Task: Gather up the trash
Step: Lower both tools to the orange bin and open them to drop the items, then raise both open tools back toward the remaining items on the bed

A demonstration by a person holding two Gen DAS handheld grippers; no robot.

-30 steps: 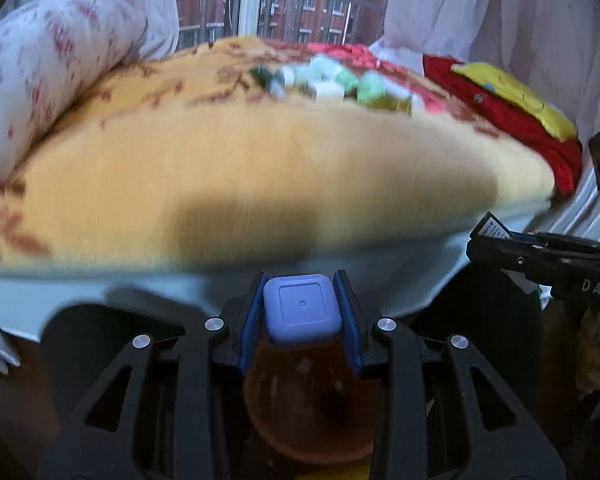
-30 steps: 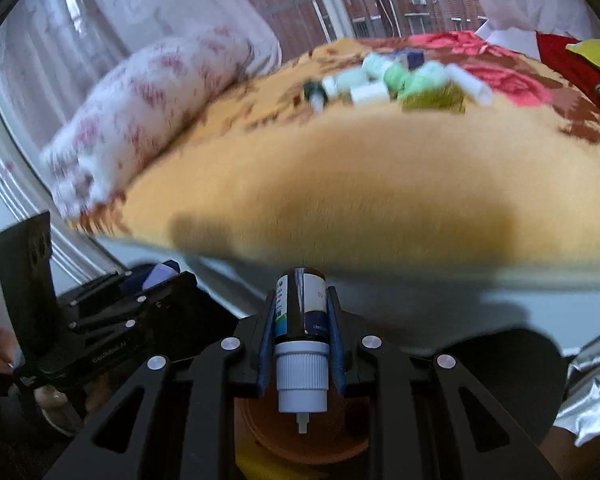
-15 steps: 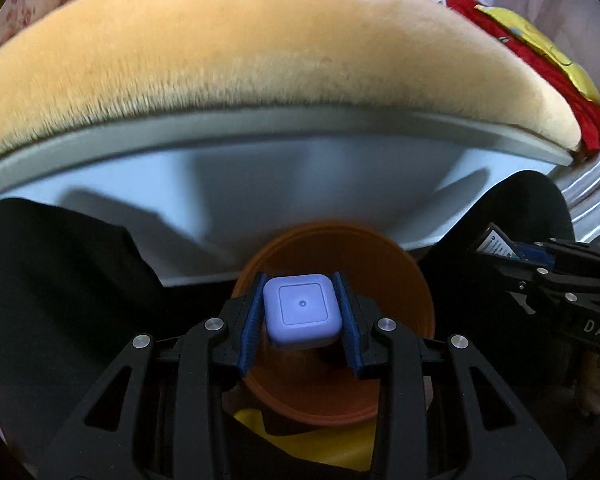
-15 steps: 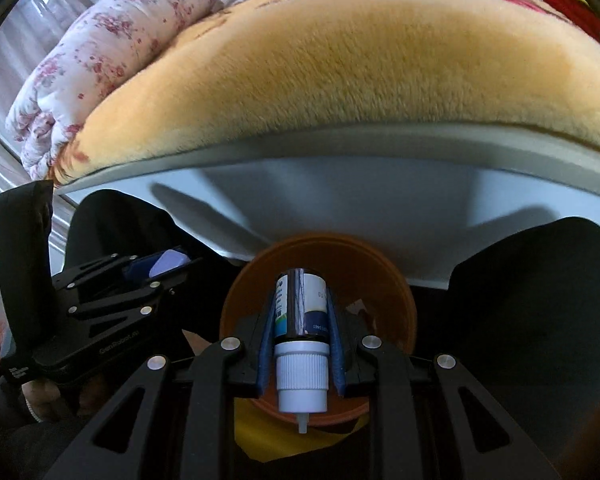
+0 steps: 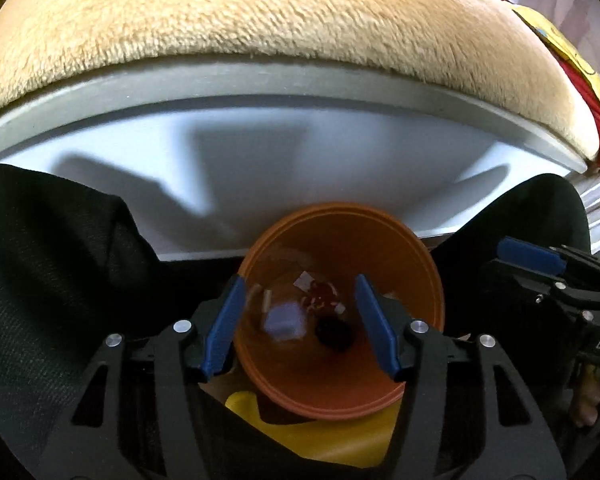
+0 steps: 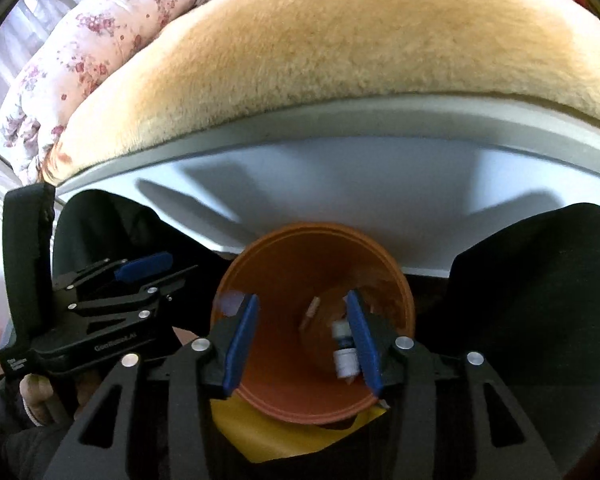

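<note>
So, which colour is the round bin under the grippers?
Orange round bin, clearest in the right wrist view.

A: Bin [image 5: 428, 280]: burnt orange inside and out. The small cap [image 5: 286, 320] in it: pale lilac, blurred.

B: Noted. Little bottle [image 6: 345, 354] in the bin: white cap, dark body, blue band. Left tool [image 5: 300, 324] and right tool [image 6: 302, 340]: black frames, blue pads [image 6: 240, 344].

A: Blanket [image 5: 260, 12] on the bed: plain golden tan, fuzzy.

B: Quilt [image 6: 80, 52]: white with small pink-red flowers. Sheet under the bin [image 6: 268, 436]: yellow.
</note>
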